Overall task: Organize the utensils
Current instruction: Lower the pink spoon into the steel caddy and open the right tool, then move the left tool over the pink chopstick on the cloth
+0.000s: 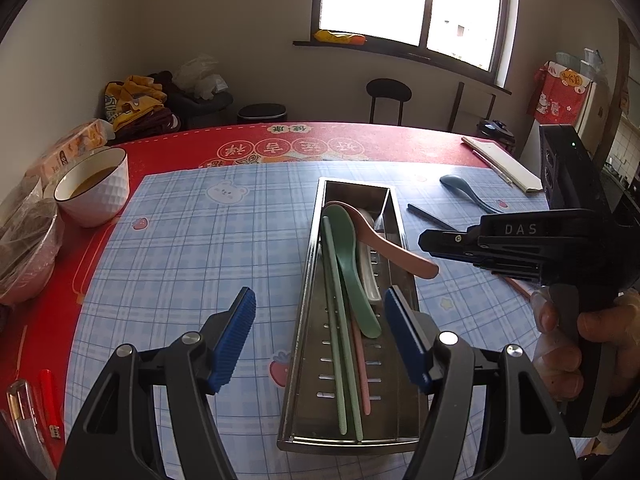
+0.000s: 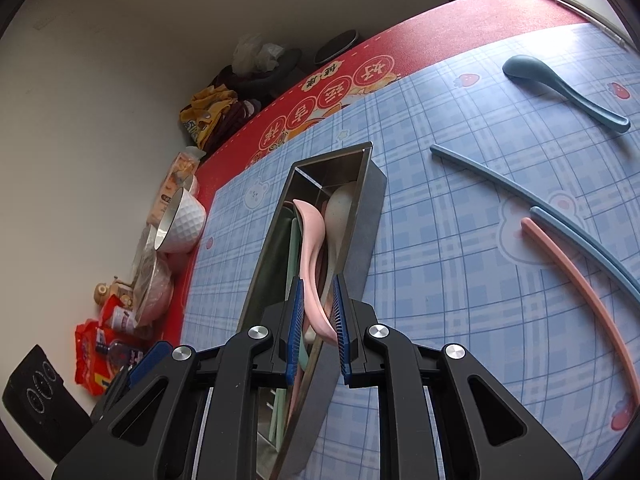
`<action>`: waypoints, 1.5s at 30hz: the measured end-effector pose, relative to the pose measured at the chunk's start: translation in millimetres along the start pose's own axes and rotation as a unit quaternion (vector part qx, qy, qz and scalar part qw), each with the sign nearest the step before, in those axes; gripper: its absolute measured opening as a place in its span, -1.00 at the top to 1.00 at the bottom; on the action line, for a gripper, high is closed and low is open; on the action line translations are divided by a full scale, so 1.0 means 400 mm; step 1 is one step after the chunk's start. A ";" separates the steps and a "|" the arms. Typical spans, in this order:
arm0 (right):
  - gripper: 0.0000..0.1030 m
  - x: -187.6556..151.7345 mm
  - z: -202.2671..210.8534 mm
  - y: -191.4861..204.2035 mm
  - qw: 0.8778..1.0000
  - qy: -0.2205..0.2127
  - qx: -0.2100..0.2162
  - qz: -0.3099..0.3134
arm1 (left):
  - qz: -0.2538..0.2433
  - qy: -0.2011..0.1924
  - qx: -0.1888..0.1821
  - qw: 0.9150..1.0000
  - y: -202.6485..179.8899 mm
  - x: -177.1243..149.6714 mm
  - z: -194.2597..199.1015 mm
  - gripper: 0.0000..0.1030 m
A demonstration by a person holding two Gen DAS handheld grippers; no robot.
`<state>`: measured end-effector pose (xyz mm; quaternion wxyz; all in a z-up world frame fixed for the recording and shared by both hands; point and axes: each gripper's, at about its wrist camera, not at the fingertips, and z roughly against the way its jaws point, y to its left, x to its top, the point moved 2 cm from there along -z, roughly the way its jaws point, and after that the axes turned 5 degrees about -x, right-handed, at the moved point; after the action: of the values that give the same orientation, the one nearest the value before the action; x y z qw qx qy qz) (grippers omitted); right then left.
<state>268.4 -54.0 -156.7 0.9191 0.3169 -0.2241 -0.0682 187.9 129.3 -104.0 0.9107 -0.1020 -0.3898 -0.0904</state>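
Observation:
A steel utensil tray [image 1: 304, 320] [image 2: 360, 216] lies lengthwise on the blue checked mat. In it lie a green spoon [image 1: 352, 264], green chopsticks [image 1: 340, 352], a pink chopstick [image 1: 362, 376] and a white spoon [image 1: 370, 276] [image 2: 340, 208]. A pink spoon [image 1: 384, 244] [image 2: 310, 256] rests with its bowl in the tray and its handle over the right wall. My right gripper [image 2: 318, 316] [image 1: 432, 246] stands narrowly apart around that handle's end, no longer pinching it. My left gripper [image 1: 320, 332] is open and empty over the tray's near end.
On the mat right of the tray lie a blue spoon [image 2: 560, 88] [image 1: 468, 192], blue chopsticks [image 2: 532, 200] and a pink chopstick [image 2: 584, 292]. A white bowl [image 1: 94, 188] with liquid, wrapped bowls [image 1: 24, 248] and a box stand at the left edge. Lighters [image 1: 50, 404] lie near left.

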 end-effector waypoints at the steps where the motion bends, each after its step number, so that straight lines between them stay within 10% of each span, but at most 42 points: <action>1: 0.69 -0.007 -0.001 0.001 1.000 0.003 0.002 0.001 | 0.000 0.000 0.000 1.000 -0.002 0.000 0.001 -0.27; 12: 0.69 -0.072 -0.002 0.057 0.998 0.038 0.050 0.006 | 0.002 -0.003 0.009 1.000 -0.008 -0.006 0.030 -0.27; 30: 0.67 -0.029 0.176 -0.065 0.997 -0.060 -0.017 0.053 | -0.019 -0.009 -0.001 1.000 -0.123 0.009 0.049 -0.50; 41: -0.60 -0.005 0.310 -0.161 0.984 -0.122 -0.059 0.116 | -0.020 -0.003 0.008 1.000 -0.219 0.025 0.012 -0.89; 45: -0.70 0.006 0.355 -0.207 0.981 -0.137 -0.053 0.124 | -0.002 0.002 -0.016 1.000 -0.254 0.024 -0.019 -0.89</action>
<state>207.5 -198.6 -107.3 0.8966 0.2249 -0.3813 -0.0085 174.8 28.6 -90.6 0.9094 -0.1160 -0.3871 -0.0985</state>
